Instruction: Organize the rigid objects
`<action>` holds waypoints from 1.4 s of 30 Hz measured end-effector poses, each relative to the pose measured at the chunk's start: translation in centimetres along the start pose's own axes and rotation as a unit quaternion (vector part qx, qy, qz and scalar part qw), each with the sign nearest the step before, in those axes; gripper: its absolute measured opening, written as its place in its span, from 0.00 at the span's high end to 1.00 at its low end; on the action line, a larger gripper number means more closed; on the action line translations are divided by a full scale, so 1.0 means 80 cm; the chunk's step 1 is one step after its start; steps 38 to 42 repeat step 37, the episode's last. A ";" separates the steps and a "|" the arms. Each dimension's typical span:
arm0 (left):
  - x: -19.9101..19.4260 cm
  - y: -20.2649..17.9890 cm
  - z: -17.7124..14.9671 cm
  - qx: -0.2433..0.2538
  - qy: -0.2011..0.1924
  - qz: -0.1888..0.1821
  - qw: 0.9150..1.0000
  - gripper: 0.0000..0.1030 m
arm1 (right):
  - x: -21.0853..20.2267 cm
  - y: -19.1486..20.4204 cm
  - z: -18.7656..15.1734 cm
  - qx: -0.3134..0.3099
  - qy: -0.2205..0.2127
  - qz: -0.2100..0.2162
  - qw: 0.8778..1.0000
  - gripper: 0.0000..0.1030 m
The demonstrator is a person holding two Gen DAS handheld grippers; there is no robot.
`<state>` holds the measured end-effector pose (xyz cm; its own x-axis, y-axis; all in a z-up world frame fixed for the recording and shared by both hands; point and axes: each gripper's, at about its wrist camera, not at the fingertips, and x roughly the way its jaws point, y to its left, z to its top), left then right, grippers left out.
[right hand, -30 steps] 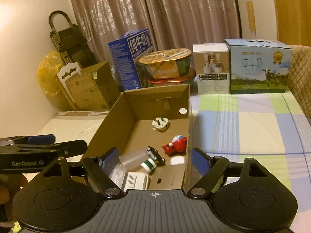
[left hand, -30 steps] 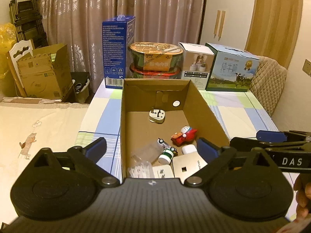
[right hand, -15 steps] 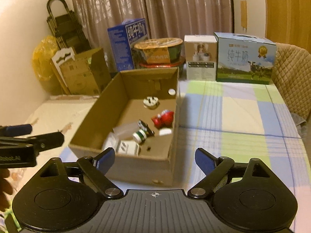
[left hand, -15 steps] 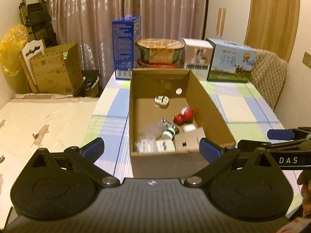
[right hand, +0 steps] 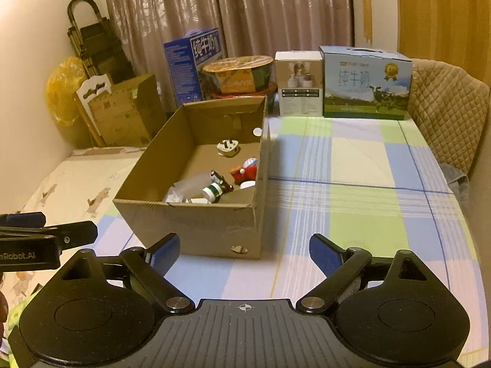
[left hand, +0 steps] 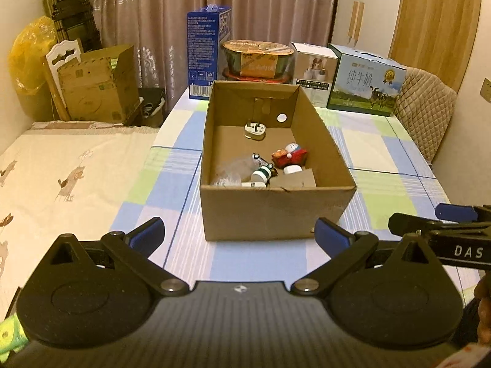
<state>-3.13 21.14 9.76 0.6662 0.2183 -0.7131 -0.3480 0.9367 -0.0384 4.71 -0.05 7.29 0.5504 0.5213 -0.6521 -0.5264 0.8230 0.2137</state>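
Observation:
An open cardboard box (left hand: 276, 211) (right hand: 196, 227) stands on the checked tablecloth. Inside lie a white plug adapter (left hand: 254, 131) (right hand: 227, 147), a red and blue toy figure (left hand: 290, 155) (right hand: 247, 170), a small toy car (left hand: 262, 163) (right hand: 220, 179), a clear bottle with a green and white cap (left hand: 260, 175) (right hand: 211, 190), a white socket block and clear plastic. My left gripper (left hand: 239, 234) is open and empty, in front of the box. My right gripper (right hand: 244, 250) is open and empty, in front of the box's right corner.
At the table's far edge stand a blue carton (left hand: 207, 56), stacked noodle bowls (left hand: 257, 61), a white box (left hand: 313, 72) and a milk carton (left hand: 365, 82). A quilted chair (right hand: 445, 107) is at right. A bed (left hand: 61, 165) and cardboard boxes (left hand: 98, 87) lie left.
Both grippers have pulled back from over the box toward the table's near edge. The box now shows whole, with its front wall in view. Both stay open.

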 end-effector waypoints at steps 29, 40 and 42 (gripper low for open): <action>-0.010 -0.016 -0.021 0.004 -0.001 -0.003 1.000 0.01 | -0.015 0.002 -0.020 0.000 0.007 -0.008 1.000 0.14; -0.008 -0.016 -0.021 0.001 -0.002 -0.010 1.000 0.01 | -0.015 0.001 -0.021 0.002 0.010 -0.008 1.000 0.14; -0.008 -0.016 -0.021 0.001 -0.002 -0.010 1.000 0.01 | -0.015 0.001 -0.021 0.002 0.010 -0.008 1.000 0.14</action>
